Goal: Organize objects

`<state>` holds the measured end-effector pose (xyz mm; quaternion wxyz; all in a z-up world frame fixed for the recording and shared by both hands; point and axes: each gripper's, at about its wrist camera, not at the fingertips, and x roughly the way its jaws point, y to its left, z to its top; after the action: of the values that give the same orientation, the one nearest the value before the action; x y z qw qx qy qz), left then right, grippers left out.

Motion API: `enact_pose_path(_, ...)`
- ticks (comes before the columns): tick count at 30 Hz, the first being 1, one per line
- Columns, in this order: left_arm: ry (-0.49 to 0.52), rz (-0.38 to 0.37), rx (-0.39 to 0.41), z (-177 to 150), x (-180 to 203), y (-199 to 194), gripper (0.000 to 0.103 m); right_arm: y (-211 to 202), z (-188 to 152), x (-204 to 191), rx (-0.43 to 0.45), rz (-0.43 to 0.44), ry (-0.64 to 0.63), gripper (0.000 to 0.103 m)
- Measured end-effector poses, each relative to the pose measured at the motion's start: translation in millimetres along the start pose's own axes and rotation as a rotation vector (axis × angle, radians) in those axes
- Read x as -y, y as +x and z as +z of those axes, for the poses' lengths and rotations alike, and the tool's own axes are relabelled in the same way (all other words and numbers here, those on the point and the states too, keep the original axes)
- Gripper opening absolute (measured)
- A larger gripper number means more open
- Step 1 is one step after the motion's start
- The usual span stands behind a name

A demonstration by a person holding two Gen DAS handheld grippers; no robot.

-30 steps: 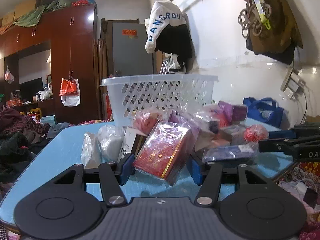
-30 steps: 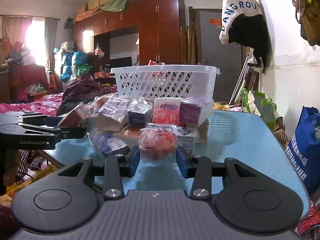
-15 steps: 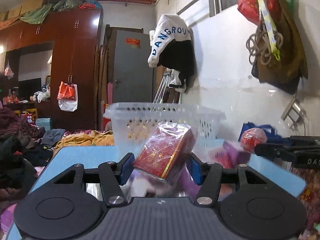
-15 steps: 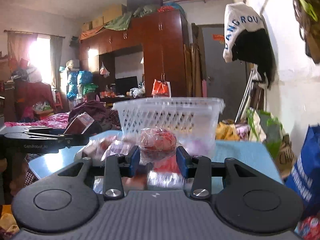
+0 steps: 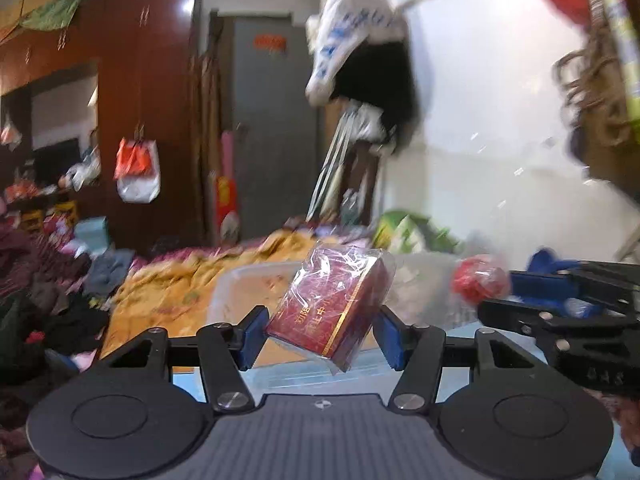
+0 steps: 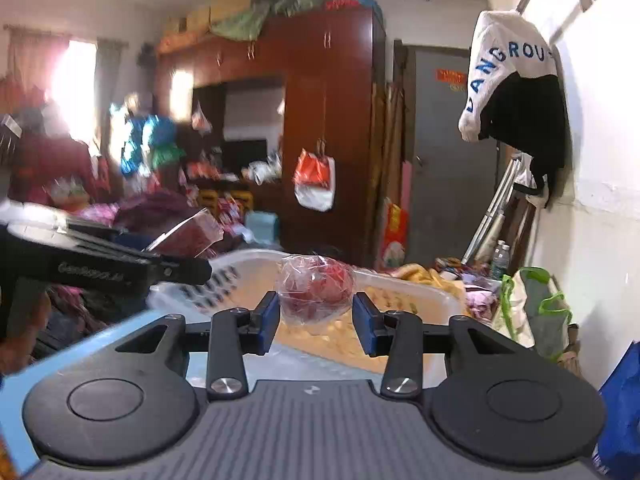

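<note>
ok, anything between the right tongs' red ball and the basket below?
Nothing. In the right wrist view the wrapped red ball hangs over the open white basket, with only air between them.

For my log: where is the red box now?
In the left wrist view, the red box sits in the left gripper, over the white basket.

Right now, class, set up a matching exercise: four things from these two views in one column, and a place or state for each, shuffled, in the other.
Things:
1. red box
2. red ball
3. white basket
4. white jacket

Places or states:
A. hanging on the wall
B. gripped by the right gripper
C. below both grippers
D. gripped by the left gripper

Pairs: 1-D, 2-B, 3-C, 4-A
</note>
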<state>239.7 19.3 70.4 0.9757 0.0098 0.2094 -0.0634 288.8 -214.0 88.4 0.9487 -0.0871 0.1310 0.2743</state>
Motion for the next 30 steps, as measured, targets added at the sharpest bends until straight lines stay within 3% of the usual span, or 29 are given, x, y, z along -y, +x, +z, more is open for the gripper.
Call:
enact_pose_path(6,0.025,0.023,-0.050,2.8,-2.6,24.2,0.063,17.9,-10.5,3.2,-0.068,-0.021,-0.018,0.044)
enact_pose_path(7,0.019,0.035,-0.047,2.3,-3.8,25.4,0.069,17.7,-12.2,0.7,-0.068,-0.025,-0.034,0.046)
enact_pose_path(8,0.002,0.034,-0.035,1.5,-6.5,25.4,0.083,16.9,-12.3,-1.4,-0.063,-0.029,-0.043,0.052)
enact_pose_path(9,-0.014,0.027,-0.024,2.4,-8.8,25.1,0.089,14.5,-12.9,-2.5,-0.056,-0.033,-0.044,0.058)
enact_pose_path(10,-0.030,0.021,-0.011,1.0,-11.6,23.2,0.095,10.3,-13.0,-3.0,-0.040,-0.028,-0.038,0.072)
enact_pose_path(11,-0.041,0.014,0.003,-0.8,-13.9,20.3,0.095,4.9,-13.0,-2.9,-0.020,-0.017,-0.033,0.084)
enact_pose_path(16,-0.021,0.031,0.103,-17.3,-14.2,-3.3,0.103,-28.2,-21.3,-3.7,0.053,-0.033,-0.006,0.103)
enact_pose_path(20,-0.005,-0.003,0.085,-42.7,-11.2,-23.0,0.103,-64.6,-41.4,0.2,0.101,-0.007,0.075,0.103)
enact_pose_path(26,-0.082,-0.061,0.146,-91.5,-11.0,-71.0,0.103,-103.5,-80.0,2.0,0.125,-0.079,0.152,0.103)
enact_pose_path(30,-0.063,-0.021,0.181,-121.2,-5.6,-90.9,0.103,-106.0,-90.2,5.9,0.102,-0.110,0.170,0.103)
